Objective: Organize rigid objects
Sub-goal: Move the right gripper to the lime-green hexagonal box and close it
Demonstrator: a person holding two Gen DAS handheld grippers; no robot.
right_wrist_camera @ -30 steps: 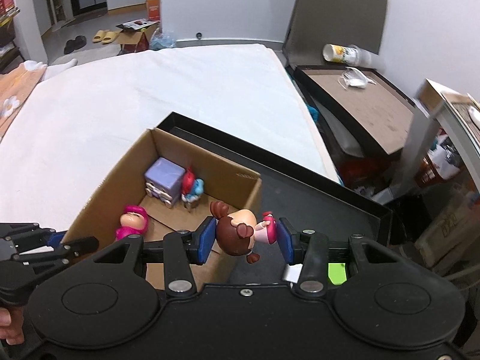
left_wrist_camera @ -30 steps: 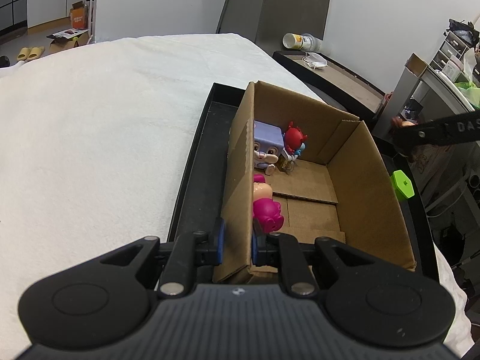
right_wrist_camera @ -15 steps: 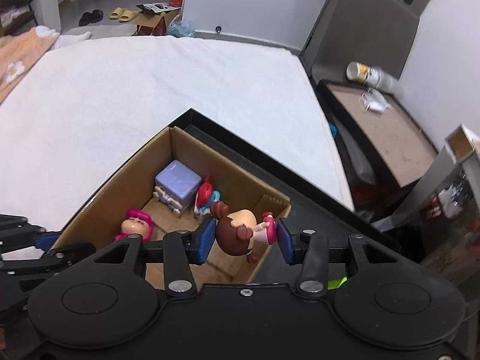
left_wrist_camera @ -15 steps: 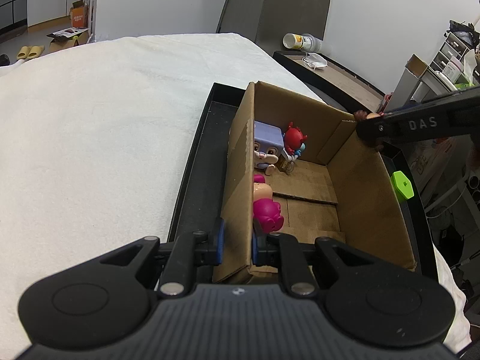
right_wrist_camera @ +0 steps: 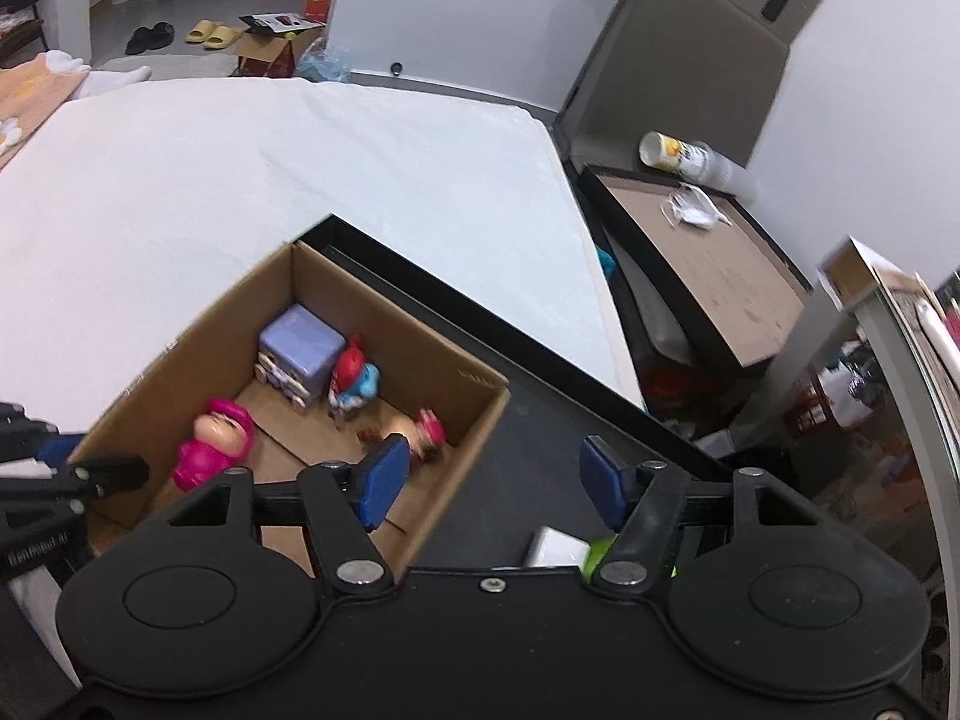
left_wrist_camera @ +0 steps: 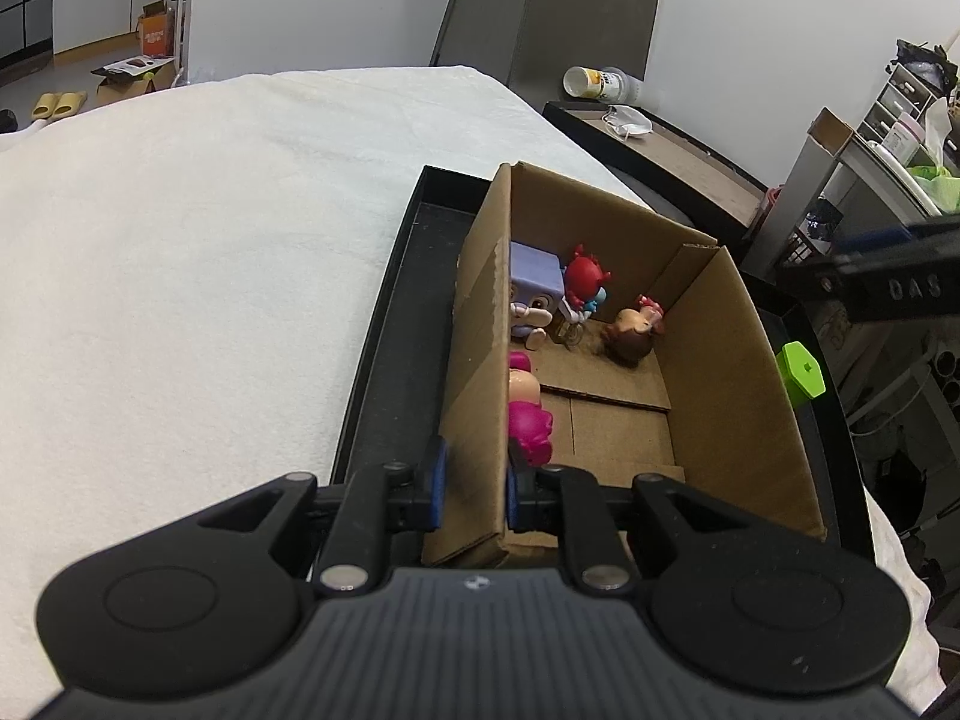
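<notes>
A cardboard box [left_wrist_camera: 714, 372] [right_wrist_camera: 468, 432] stands in a black tray [left_wrist_camera: 396, 300] [right_wrist_camera: 540, 372] on a white bed. Inside it are a lilac cube figure [left_wrist_camera: 534, 282] [right_wrist_camera: 300, 348], a red and blue figure [left_wrist_camera: 585, 285] [right_wrist_camera: 354, 378], a pink figure [left_wrist_camera: 528, 414] [right_wrist_camera: 213, 444] and a brown-haired doll [left_wrist_camera: 630, 336] [right_wrist_camera: 423, 435] lying near the far corner. My left gripper [left_wrist_camera: 471, 480] is shut on the box's near left wall. My right gripper [right_wrist_camera: 492, 474] hovers above the box's right wall, its jaws opening with nothing between them.
A green hexagonal piece [left_wrist_camera: 798, 369] [right_wrist_camera: 597, 555] sits in the tray right of the box, beside a white block [right_wrist_camera: 555, 546]. A side table [right_wrist_camera: 708, 276] with a cup [right_wrist_camera: 678, 156] stands beyond the bed. Shelves and clutter fill the right.
The brown-haired doll left my right gripper and now lies in the box. The right jaws have spread wide. The left gripper kept its hold on the box wall.
</notes>
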